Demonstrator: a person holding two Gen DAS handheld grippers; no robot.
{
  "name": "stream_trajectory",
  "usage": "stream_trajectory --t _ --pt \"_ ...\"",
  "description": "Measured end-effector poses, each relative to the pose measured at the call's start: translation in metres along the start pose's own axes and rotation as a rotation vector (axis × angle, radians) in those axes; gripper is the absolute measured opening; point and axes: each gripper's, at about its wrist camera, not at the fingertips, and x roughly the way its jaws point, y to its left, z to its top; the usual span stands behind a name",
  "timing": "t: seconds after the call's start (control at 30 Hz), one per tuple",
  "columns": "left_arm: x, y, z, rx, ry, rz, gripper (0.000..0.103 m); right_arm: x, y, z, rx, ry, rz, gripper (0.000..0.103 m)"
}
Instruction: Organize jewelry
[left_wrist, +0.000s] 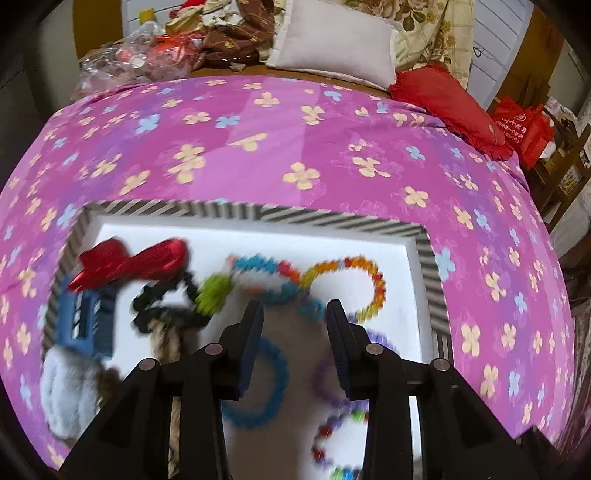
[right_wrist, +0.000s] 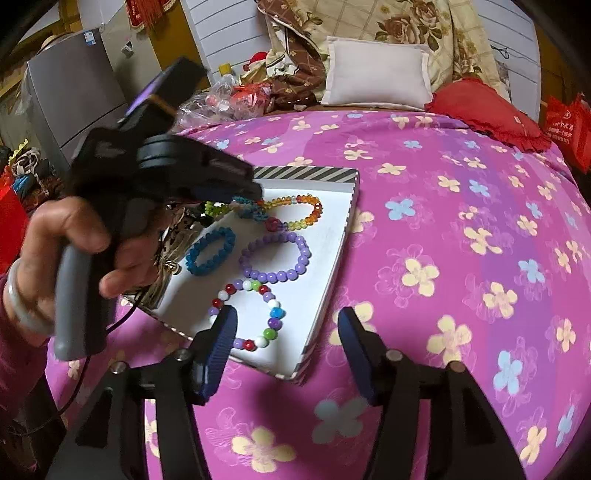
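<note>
A shallow white tray with a black-and-white striped rim (right_wrist: 354, 192) is set on a bed covered by a pink floral quilt (right_wrist: 461, 236). Several beaded bracelets are laid inside it: a blue one (right_wrist: 210, 251), a purple one (right_wrist: 275, 256), a multicoloured one (right_wrist: 247, 314) nearest the camera, and an orange-yellow one (right_wrist: 295, 212) towards the far rim. The left gripper (left_wrist: 295, 314) is held over the tray, its jaws parted with nothing clamped between them; motion blur softens that view. A red hair clip (left_wrist: 133, 262) and a blue comb-like clip (left_wrist: 85, 321) are seen at the tray's left end. The right gripper (right_wrist: 286, 325) is poised at the tray's near corner, jaws wide apart and empty.
</note>
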Motion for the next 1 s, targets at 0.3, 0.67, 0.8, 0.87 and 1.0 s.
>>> stream_trajectory --t 0.3,0.67,0.8,0.87,1.0 --pt "-0.069 0.019 -0.057 0.054 -0.151 0.122 0.04 -0.02 0.018 -0.006 0.017 -0.047 -0.037 0.065" --pt "-0.117 0.039 -0.124 0.021 -0.246 0.191 0.04 -0.041 0.051 -0.02 -0.001 -0.084 -0.075 0.07" --pt "-0.129 0.044 -0.141 0.008 -0.27 0.197 0.04 -0.046 0.061 -0.023 0.003 -0.105 -0.077 0.07" --pt "-0.134 0.045 -0.147 -0.001 -0.278 0.194 0.04 -0.048 0.066 -0.025 0.007 -0.112 -0.072 0.07" --pt "-0.144 0.048 -0.16 -0.022 -0.301 0.193 0.04 -0.053 0.076 -0.028 0.006 -0.124 -0.067 0.075"
